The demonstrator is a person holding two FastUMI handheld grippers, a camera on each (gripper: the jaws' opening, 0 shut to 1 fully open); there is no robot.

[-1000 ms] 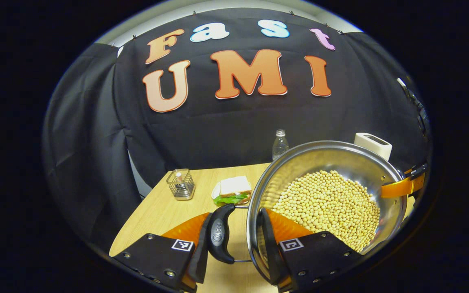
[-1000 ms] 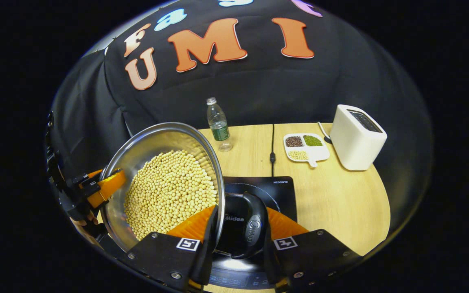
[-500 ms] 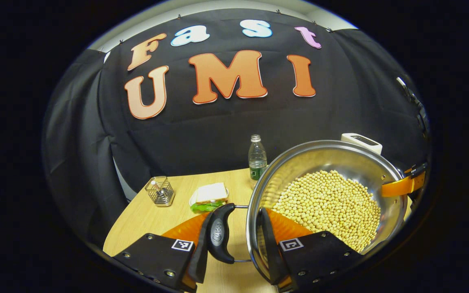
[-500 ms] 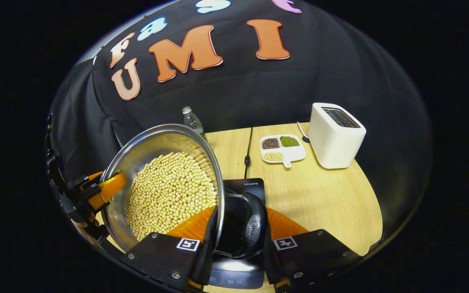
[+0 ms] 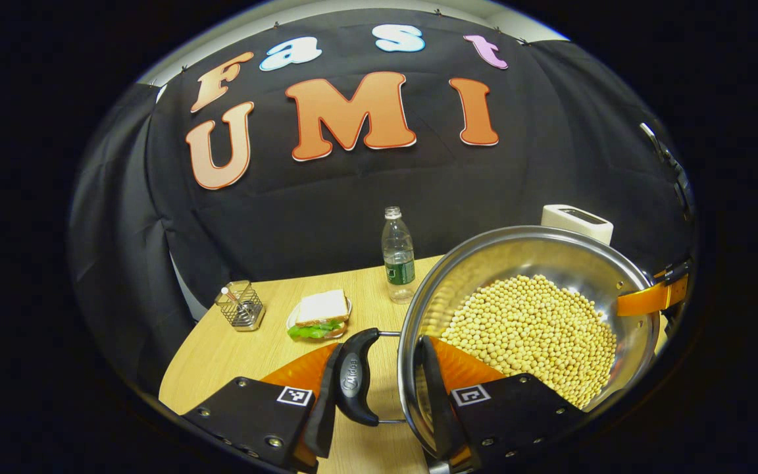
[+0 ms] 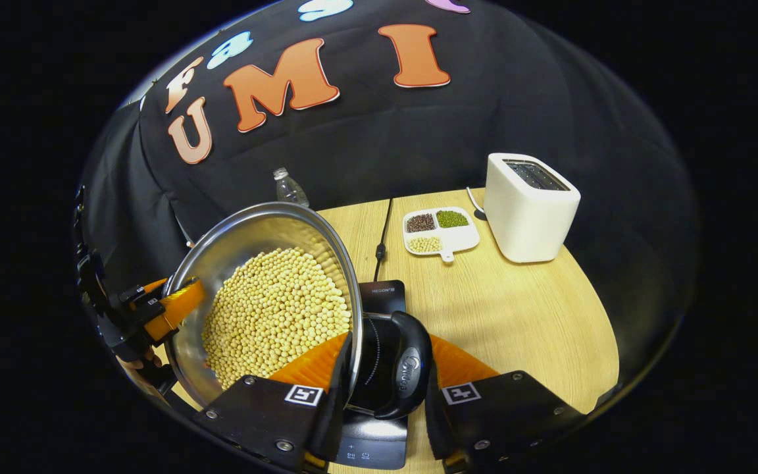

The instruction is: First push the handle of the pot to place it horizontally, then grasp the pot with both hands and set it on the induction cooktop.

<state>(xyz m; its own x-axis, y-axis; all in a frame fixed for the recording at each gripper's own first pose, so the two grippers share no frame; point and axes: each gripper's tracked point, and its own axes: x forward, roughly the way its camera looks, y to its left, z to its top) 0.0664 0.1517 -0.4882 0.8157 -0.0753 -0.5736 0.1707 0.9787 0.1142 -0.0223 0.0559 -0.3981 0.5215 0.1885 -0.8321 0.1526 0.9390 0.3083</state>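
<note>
Left gripper view, from left to right: we see a wire basket (image 5: 239, 313) and a sandwich (image 5: 318, 315) on the wooden table (image 5: 247, 352), then a water bottle (image 5: 398, 257) standing upright by the wall. Next come our left gripper (image 5: 379, 385) and the steel pot (image 5: 530, 322), which is full of soybeans (image 5: 533, 332). The gripper is clamped over the pot's side: one finger presses outside the black left handle (image 5: 353, 378), the other sits inside the rim. At the far right, the other gripper grips the opposite rim, with a white toaster (image 5: 576, 222) behind the pot.

In the right gripper view, going the same way, the pot (image 6: 260, 296) is held above the table, overlapping the left part of the induction cooktop (image 6: 379, 368). Our right gripper (image 6: 385, 388) closes on the pot, one finger inside the rim and one outside the right handle (image 6: 408, 375). Farther right lie a divided dish of beans (image 6: 439, 230) and the toaster (image 6: 529, 207).
</note>
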